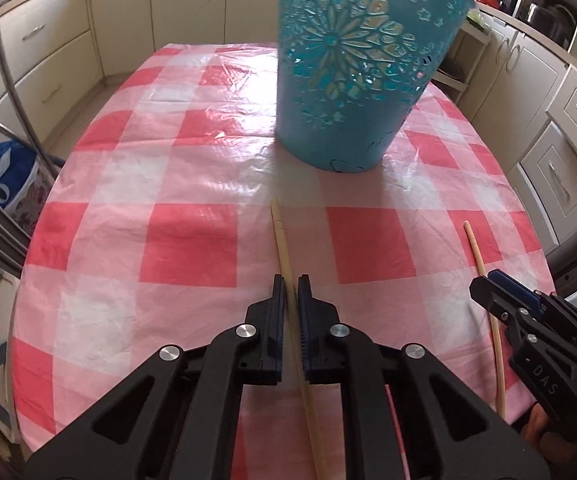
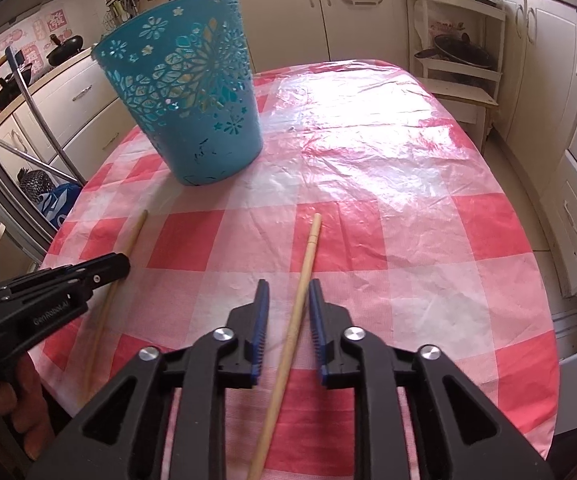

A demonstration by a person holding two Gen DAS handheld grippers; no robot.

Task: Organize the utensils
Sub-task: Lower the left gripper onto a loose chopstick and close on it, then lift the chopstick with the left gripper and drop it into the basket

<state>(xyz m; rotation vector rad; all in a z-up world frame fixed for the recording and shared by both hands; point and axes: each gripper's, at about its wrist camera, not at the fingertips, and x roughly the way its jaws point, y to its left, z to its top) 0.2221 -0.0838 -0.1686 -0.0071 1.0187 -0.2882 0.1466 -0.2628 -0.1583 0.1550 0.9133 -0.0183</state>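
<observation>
Leftmost, the left gripper (image 1: 291, 280) pointed down at the checked tablecloth (image 1: 192, 240), its jaws drawn narrow and clamped on a wooden chopstick (image 1: 282, 240) that ran between the pads (image 1: 277, 292) and reached out toward the far side of the table. Beyond that chopstick's far tip, in the middle of the table, stood a teal cut-out basket (image 1: 352, 92), upright, with flower patterns pierced through its wall. Seen from the right wrist view, the same basket (image 2: 192, 100) sat far and to the left, and the left gripper (image 2: 122, 262) came in from the left edge with a hand (image 2: 20, 408) behind it. Further right, the right gripper (image 2: 288, 292) hung over a second chopstick (image 2: 300, 292), which lay on the cloth near the table's near edge, well apart from the basket. Its jaws stood partly apart, with the stick between them but a gap showing on either side, so the pads (image 2: 262, 304) did not press on it. In the left wrist view that second chopstick (image 1: 478, 256) lay to the right, beside the right gripper (image 1: 488, 284).
</observation>
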